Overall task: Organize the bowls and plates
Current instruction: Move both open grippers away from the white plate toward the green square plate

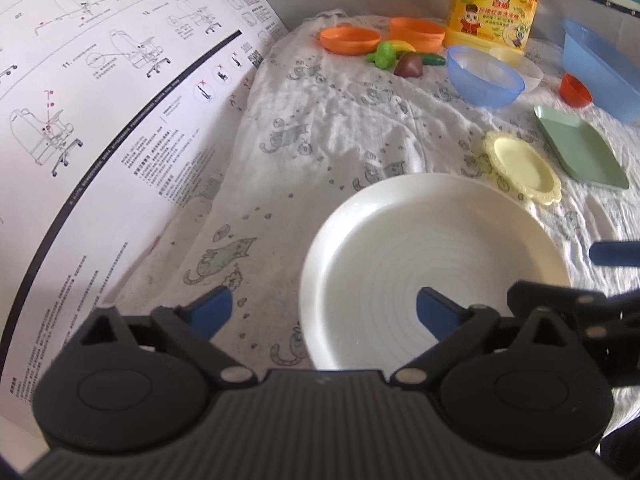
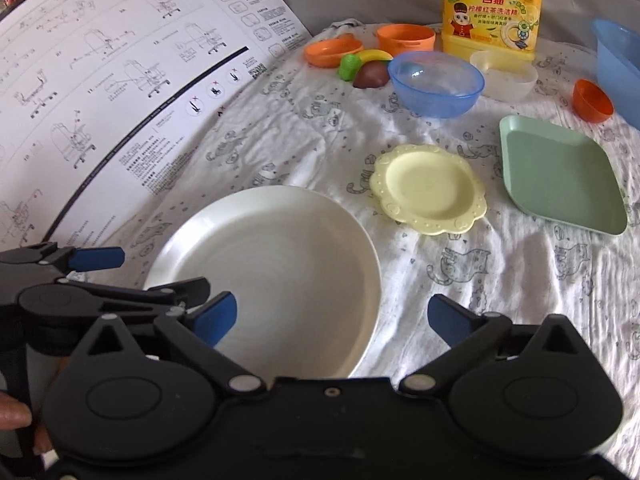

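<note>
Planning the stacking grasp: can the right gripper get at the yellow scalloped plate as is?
Probably yes. The right gripper is open, and the yellow scalloped plate lies ahead on bare cloth, beside the white plate, not under it.

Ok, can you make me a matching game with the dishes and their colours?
Things:
1. big round plate
2. flower-edged plate
3. square plate
4. round bowl by the toy fruit

Colours:
A. blue
B. white
C. green
D. pale yellow

Pairs: 1-B, 2-D, 3-C, 4-A
</note>
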The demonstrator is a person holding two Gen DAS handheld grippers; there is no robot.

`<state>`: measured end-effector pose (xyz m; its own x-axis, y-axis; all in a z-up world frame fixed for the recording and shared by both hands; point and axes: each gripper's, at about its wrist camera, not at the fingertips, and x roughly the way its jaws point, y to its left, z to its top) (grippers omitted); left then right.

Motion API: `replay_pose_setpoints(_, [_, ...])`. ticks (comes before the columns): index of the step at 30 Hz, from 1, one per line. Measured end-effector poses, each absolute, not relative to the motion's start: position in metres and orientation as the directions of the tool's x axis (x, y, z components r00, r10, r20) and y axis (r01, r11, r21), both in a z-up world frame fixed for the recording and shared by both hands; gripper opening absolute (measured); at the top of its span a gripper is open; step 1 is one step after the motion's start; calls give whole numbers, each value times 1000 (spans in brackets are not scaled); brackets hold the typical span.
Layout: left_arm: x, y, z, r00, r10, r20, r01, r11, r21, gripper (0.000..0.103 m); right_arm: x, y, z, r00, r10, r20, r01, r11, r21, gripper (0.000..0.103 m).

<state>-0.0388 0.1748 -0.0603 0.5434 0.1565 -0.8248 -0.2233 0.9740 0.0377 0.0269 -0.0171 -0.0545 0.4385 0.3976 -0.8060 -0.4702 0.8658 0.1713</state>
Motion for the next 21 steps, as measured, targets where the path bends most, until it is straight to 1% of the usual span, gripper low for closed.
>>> replay_pose_setpoints(2, [-39, 176, -59, 547, 158, -822, -231, 972, 33, 103, 26, -18, -53, 437, 401, -805, -472, 864, 174, 103])
replay_pose_setpoints(10, [-36, 174, -53, 561, 150, -814, -257, 966, 0, 103, 23, -35, -42, 468, 405, -785, -452, 873, 181, 103])
replay_pose_setpoints(16, [-27, 160, -37, 599, 149, -787, -240, 971, 2, 103, 29, -61, -32, 523, 405, -750, -400, 894, 204, 103])
replay_pose_setpoints(21, [-10, 139, -26, 623, 130, -771, -197, 980, 6, 103, 42, -93, -29, 574, 369, -731, -322, 922, 213, 103])
